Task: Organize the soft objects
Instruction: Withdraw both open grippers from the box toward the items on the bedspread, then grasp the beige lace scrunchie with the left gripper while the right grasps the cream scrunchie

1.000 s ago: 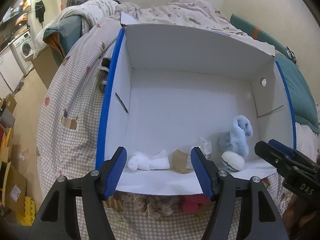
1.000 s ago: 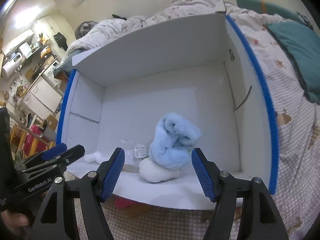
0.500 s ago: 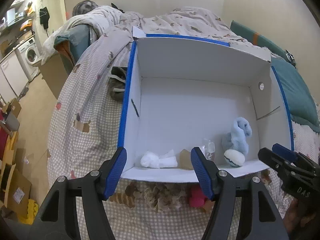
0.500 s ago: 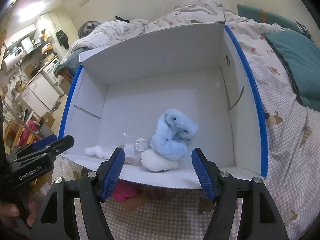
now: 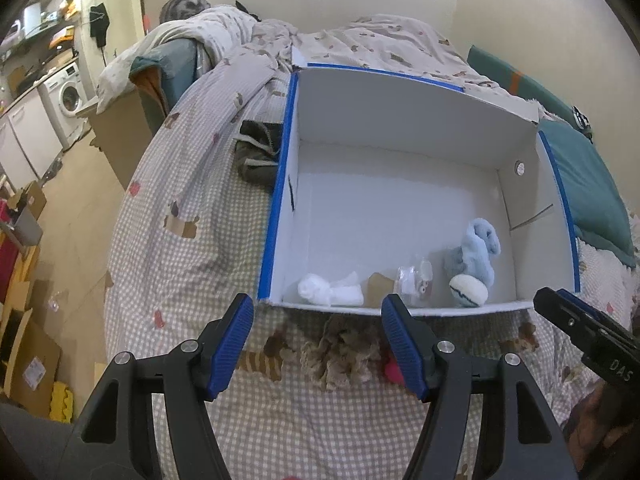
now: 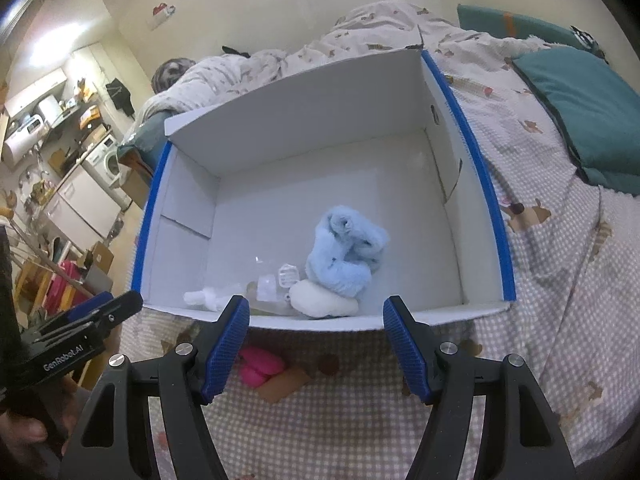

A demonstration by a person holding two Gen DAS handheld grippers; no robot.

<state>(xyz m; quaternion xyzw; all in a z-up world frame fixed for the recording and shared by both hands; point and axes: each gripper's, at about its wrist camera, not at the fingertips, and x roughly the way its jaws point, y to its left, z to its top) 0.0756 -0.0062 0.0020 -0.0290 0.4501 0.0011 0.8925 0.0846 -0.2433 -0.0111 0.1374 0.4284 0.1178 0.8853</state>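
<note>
Soft objects sit partly sorted; a blue plush [image 6: 346, 252], a white cushion [image 6: 322, 302] and a white rolled cloth [image 5: 330, 290] lie along the near wall inside a white box [image 5: 396, 128] on the bed [image 5: 192, 216]; a pink toy [image 6: 260, 364] and a tan fuzzy toy [image 5: 344, 350] lie on the bed just outside the box. Left tool [image 5: 318, 350] and right tool [image 6: 316, 348] hover spread and empty. Risk, as I judge it: a reach for the pink toy may catch the bedcover, or knock the box's near wall. Compared with a second ago, both tools have pulled back; more bed shows before the box.
</note>
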